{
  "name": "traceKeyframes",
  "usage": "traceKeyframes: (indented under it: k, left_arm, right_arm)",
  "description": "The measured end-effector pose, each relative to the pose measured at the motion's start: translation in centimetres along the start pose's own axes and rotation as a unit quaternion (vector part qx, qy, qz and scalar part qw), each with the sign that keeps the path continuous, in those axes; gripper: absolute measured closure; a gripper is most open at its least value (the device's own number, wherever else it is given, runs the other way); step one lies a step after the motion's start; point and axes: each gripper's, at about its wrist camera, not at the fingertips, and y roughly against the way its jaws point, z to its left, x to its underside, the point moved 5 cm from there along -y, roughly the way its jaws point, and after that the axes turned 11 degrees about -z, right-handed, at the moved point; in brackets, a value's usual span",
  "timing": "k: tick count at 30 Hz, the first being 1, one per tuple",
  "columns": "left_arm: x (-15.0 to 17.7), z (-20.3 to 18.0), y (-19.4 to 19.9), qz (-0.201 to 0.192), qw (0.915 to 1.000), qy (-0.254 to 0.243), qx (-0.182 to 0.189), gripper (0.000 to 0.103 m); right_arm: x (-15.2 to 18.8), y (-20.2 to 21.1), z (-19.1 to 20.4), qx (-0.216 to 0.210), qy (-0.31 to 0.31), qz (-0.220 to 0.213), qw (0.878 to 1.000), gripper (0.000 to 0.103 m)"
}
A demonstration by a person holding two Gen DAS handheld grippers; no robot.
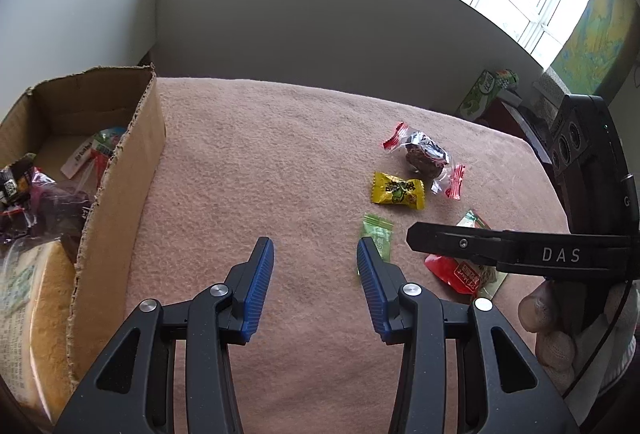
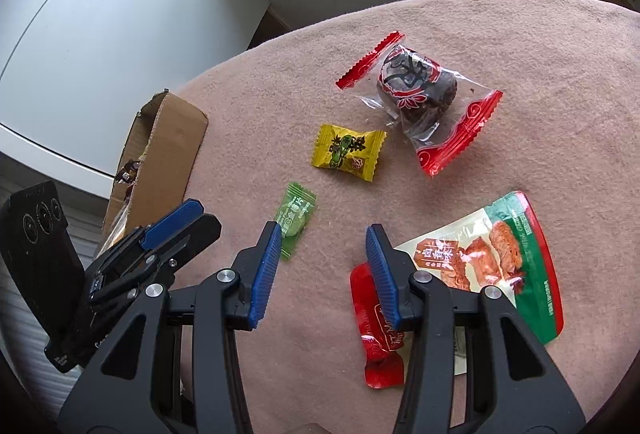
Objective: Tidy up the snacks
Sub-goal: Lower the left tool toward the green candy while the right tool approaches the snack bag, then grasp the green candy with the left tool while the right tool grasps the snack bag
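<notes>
Snacks outstanding: five wrapped items loose on the pink-covered counter [image 2: 520,46] at frame centre and lower right; cardboard box [image 1: 120,170], part filled, at left of the left view. Right claw [image 2: 322,266] spread and empty, the green candy [image 2: 294,220] just beside its left pad; left claw [image 1: 316,274] likewise spread and empty. Advised: straddle the candy squarely, pinch the wrapper middle, lift above the torn box rim; open cloth between, counter edge well apart
</notes>
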Motion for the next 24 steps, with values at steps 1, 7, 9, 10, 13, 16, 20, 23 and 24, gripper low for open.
traceKeyframes:
  k: [1,7,9,10,13,16,20,23,24]
  left_arm:
    - [-0.1,0.0,0.0,0.0,1.0,0.002,0.0,0.061]
    - [0.3,-0.7,-0.2,0.008,0.9999,-0.009,0.006,0.061]
    - [0.5,-1.8,-0.7,0.016,0.9996,-0.025,0.005,0.058]
    - [0.6,-2.2,-0.9,0.018,0.9993,-0.033,0.004,0.055]
    - [0.9,-3.3,-1.4,0.017,0.9981,-0.059,-0.003,0.048]
    - [1.2,-3.8,-2.1,0.019,0.9965,-0.079,-0.018,0.048]
    - [1.4,-4.2,-2.8,0.021,0.9948,-0.094,-0.033,0.048]
    - [1.3,-4.6,-3.2,0.017,0.9932,-0.105,-0.048,0.048]
    - [1.2,-4.8,-3.5,0.015,0.9929,-0.107,-0.05,0.048]
  right_arm:
    - [0.4,0.4,-0.1,-0.001,0.003,0.004,1.0,0.057]
    - [2.3,3.0,-1.1,0.011,0.023,0.011,1.0,0.057]
    - [2.7,4.5,-1.4,0.02,0.028,0.0,0.999,0.057]
    - [2.9,5.5,-1.4,0.03,0.033,-0.012,0.999,0.057]
    - [3.5,8.4,-1.8,0.075,0.051,-0.058,0.994,0.026]
    - [3.3,10.0,-3.6,0.143,0.054,-0.092,0.984,0.005]
    - [2.8,8.5,-6.0,0.159,0.006,-0.063,0.985,0.005]
    - [2.9,7.0,-7.1,0.163,-0.019,-0.039,0.986,0.005]
    - [3.0,6.5,-7.1,0.164,-0.022,-0.033,0.986,0.005]
